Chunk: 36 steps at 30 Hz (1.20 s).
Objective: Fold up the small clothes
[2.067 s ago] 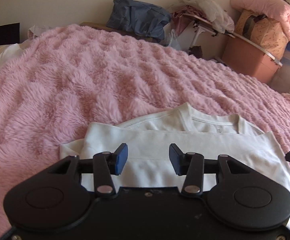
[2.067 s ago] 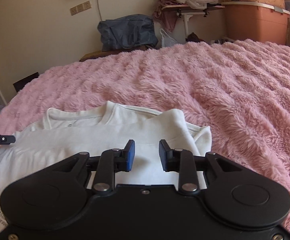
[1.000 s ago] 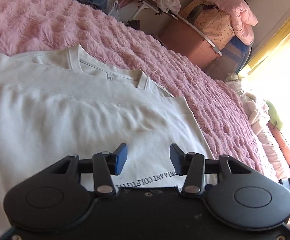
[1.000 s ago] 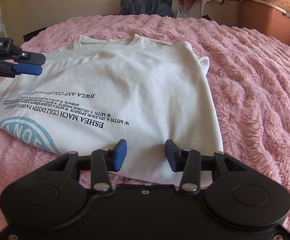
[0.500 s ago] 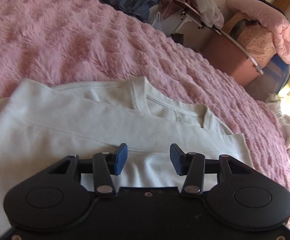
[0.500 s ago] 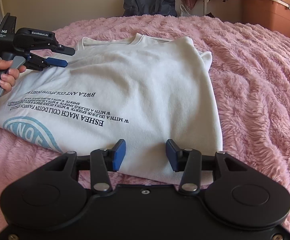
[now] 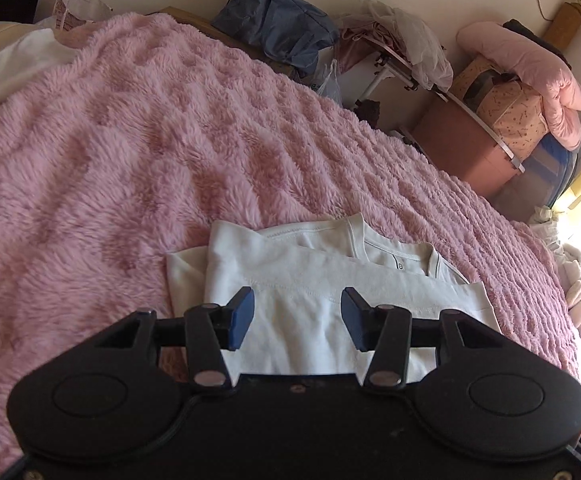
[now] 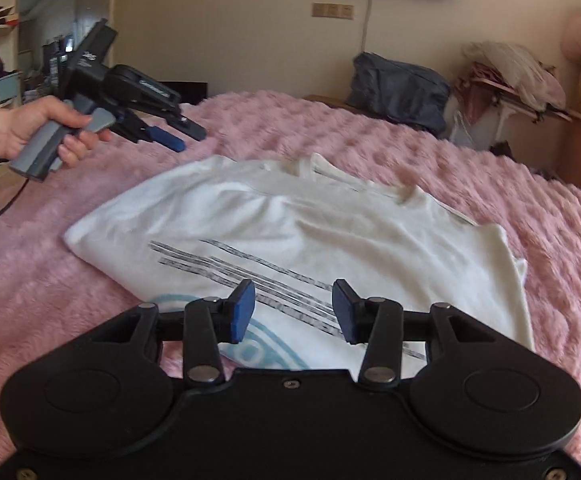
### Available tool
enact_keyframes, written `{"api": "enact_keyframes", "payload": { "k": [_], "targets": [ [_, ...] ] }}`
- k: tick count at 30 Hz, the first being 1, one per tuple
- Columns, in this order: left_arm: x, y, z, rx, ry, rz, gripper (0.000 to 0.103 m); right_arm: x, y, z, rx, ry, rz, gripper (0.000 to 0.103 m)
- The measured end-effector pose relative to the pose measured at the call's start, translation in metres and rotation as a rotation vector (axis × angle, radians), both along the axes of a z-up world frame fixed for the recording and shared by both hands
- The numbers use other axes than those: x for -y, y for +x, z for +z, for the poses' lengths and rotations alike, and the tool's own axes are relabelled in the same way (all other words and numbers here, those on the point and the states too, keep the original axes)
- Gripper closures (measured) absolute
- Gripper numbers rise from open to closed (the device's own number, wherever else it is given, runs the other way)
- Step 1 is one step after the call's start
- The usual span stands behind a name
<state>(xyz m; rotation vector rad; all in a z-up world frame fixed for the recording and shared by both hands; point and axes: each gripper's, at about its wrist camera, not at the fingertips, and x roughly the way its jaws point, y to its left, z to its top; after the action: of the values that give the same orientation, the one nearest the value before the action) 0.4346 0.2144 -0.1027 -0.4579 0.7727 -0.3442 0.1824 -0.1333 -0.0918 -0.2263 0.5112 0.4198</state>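
**Half-folded white shirt waits between two empty claws**

Pink fleece covers the bed [image 8: 490,184], with a bedroom's clutter of bags and boxes along its far edge. On the near part of the bed lies the white T-shirt [image 8: 330,232], already doubled over once: its collar points toward the far edge, and the printed side faces up nearest the camera.

The right claw [image 8: 293,310] hovers just above the shirt's near edge, over the print, jaws parted and holding nothing. The left claw [image 8: 178,136], gripped in a hand [image 8: 42,128] with a fluffy white sleeve, is raised off the shirt's left side, toward the bed's left edge, also parted and empty; from its own view it looks down over the shirt's left portion near the collar.

The folded bundle's long axis runs left to right across the bed, so a next fold would probably bring one short side across to the other. The right claw looks nearer the cloth.

Print on the shirt shows as blurred black lines and a pale blue ring, unreadable. White lettering on the left claw's body is also too blurred to read.
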Motion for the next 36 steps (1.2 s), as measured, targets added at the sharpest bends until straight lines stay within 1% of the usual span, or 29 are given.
{"api": "enact_keyframes", "payload": {
  "k": [3,6,10,12,14,16,20,26,28,30,32,33,34,35,36],
  "targets": [
    [-0.023,-0.009,-0.01,-0.014,-0.016,0.037,0.052,-0.057,-0.004,-0.006,0.026,-0.039,0.125,0.059],
    [-0.04,-0.009,-0.028,-0.047,-0.049,0.08,0.052,-0.108,-0.008,-0.018,0.049,-0.108,0.205,0.059],
    [-0.05,-0.001,-0.05,-0.081,-0.115,0.101,0.052,-0.153,-0.01,-0.034,0.076,-0.189,0.295,0.06],
    [-0.05,0.005,-0.059,-0.094,-0.155,0.101,0.052,-0.165,-0.008,-0.04,0.076,-0.215,0.316,0.06],
    [-0.049,0.012,-0.067,-0.105,-0.172,0.101,0.052,-0.175,-0.005,-0.044,0.091,-0.252,0.33,0.059],
    [-0.047,0.018,-0.073,-0.108,-0.166,0.102,0.052,-0.184,-0.004,-0.051,0.102,-0.305,0.343,0.059],
    [-0.042,0.027,-0.079,-0.103,-0.168,0.094,0.052,-0.197,-0.001,-0.061,0.1,-0.368,0.382,0.059],
    [-0.029,0.042,-0.077,-0.097,-0.17,0.067,0.054,-0.223,-0.002,-0.075,0.205,-0.472,0.389,0.057],
    [-0.025,0.046,-0.078,-0.1,-0.167,0.073,0.055,-0.231,-0.003,-0.081,0.249,-0.527,0.385,0.057],
    [-0.025,0.049,-0.079,-0.111,-0.177,0.088,0.055,-0.236,-0.005,-0.084,0.272,-0.544,0.382,0.057],
    [-0.027,0.051,-0.082,-0.114,-0.206,0.102,0.056,-0.239,-0.006,-0.084,0.267,-0.55,0.389,0.058],
    [-0.028,0.052,-0.082,-0.117,-0.221,0.106,0.059,-0.24,-0.005,-0.084,0.26,-0.552,0.39,0.058],
    [-0.029,0.052,-0.083,-0.116,-0.229,0.106,0.06,-0.241,-0.005,-0.084,0.252,-0.549,0.389,0.06],
    [-0.03,0.051,-0.083,-0.115,-0.234,0.107,0.062,-0.241,-0.004,-0.083,0.242,-0.544,0.389,0.071],
    [-0.03,0.051,-0.082,-0.109,-0.232,0.108,0.067,-0.238,-0.001,-0.079,0.223,-0.522,0.388,0.078]
  ]
}}
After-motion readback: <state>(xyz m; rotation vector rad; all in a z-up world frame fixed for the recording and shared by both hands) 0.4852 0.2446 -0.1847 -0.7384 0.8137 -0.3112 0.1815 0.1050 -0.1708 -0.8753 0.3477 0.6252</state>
